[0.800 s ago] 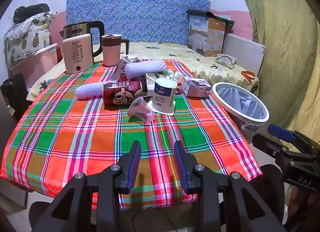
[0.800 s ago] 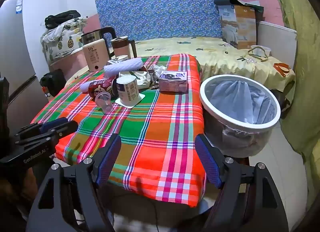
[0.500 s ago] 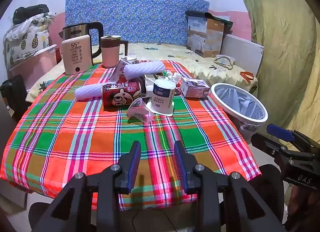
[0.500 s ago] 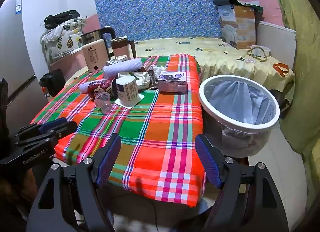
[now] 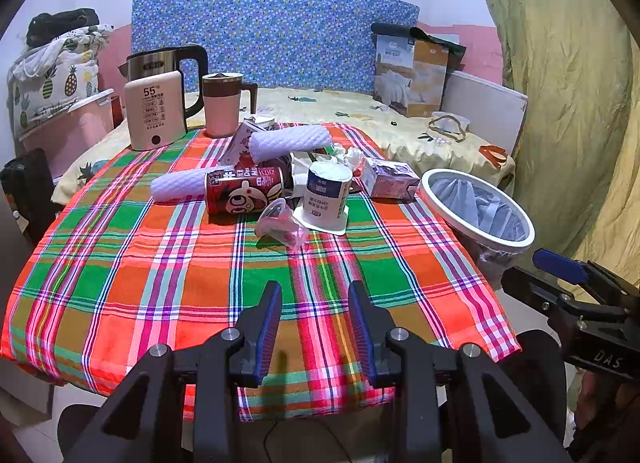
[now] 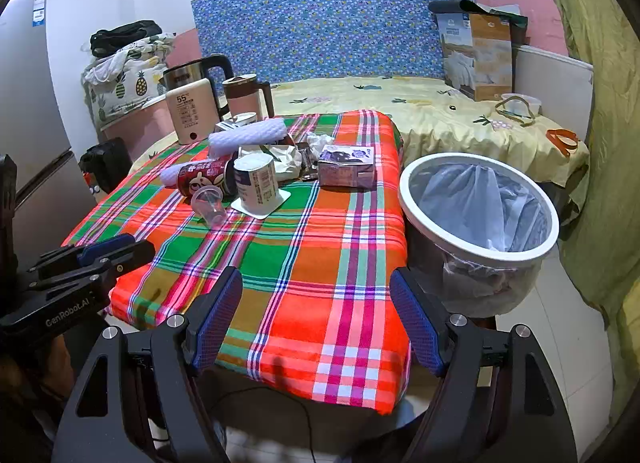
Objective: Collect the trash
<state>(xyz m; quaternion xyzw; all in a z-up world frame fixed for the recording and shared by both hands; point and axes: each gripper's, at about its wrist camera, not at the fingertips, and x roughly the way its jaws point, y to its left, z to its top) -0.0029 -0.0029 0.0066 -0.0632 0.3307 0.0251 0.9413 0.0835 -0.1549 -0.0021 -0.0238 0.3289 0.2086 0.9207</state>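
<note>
Nothing is held by the left gripper [image 5: 315, 327], jaws partly parted; trash, with the clear cup [image 5: 279, 220] nearest, is heaped mid-table; the cup could be crushed; the right gripper [image 6: 316, 321] is spread wide, empty, beside the bin [image 6: 478, 205]

The cream box [image 5: 155, 115] beside the kettle has a big "55" near its top. Small rows of print sit under the number, too tiny to read. The black right claw [image 5: 576, 295], seen from the left camera, has the letters "DAS" on its side. The black left claw [image 6: 88, 263], seen from the right camera, says "GenRobot.AI". The red can [image 5: 244, 191] and the white cup [image 5: 326, 193] both have writing, but it is too small to read.
</note>
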